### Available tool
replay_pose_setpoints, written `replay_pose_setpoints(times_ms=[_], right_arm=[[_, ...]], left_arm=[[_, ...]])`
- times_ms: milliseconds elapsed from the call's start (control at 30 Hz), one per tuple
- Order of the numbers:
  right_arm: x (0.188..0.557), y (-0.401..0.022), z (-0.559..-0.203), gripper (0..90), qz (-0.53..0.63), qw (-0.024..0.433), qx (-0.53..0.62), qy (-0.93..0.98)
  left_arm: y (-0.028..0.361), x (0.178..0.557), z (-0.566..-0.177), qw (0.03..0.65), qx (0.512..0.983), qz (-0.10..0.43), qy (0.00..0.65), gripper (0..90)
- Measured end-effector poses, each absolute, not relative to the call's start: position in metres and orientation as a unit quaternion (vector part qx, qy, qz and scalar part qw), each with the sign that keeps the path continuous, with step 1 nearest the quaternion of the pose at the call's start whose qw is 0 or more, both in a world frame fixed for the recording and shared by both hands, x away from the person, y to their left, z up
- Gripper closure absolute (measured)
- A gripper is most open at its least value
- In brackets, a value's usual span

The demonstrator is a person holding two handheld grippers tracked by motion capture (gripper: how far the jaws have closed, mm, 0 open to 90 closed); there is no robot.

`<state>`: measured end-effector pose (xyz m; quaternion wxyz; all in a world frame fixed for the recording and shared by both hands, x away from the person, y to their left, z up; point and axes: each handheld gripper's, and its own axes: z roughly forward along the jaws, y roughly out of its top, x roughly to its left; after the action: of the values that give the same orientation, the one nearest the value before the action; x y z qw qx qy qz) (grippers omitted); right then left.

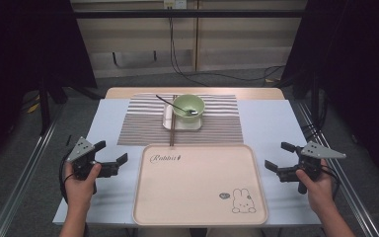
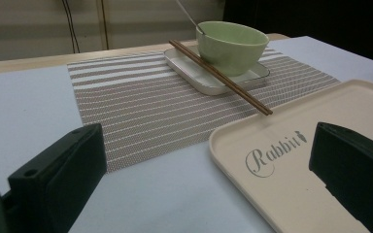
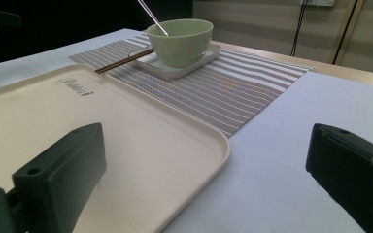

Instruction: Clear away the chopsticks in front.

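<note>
Both empty, left gripper [image 1: 112,152] fingers wide beside tray [image 1: 197,217], right gripper [image 1: 276,155] fingers wide opposite.

I'm looking at the table [image 1: 271,118], pale blue on top. A striped placemat [image 1: 143,123] is lying across its far middle, and a cream tray [image 1: 197,217] is sitting just in front, its far rim touching the mat's near edge.
</note>
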<state>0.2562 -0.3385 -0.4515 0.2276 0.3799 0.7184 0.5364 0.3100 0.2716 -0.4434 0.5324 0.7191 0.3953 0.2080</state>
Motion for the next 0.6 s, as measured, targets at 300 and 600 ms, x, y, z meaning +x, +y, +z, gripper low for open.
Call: replay_pose_setpoints(times_ms=[300, 600], right_arm=[[0.2560, -0.3386, -0.4515, 0.5, 0.537, 0.226, 0.379, 0.719], [0.2548, -0.3384, -0.4513, 0.6, 0.536, 0.229, 0.381, 0.718]], left_arm=[[0.2709, 0.3126, -0.4429, 0.526, 0.717, 0.211, 0.405, 0.0], [0.2653, 0.3196, -0.4393, 0.522, 0.720, 0.217, 0.404, 0.0]])
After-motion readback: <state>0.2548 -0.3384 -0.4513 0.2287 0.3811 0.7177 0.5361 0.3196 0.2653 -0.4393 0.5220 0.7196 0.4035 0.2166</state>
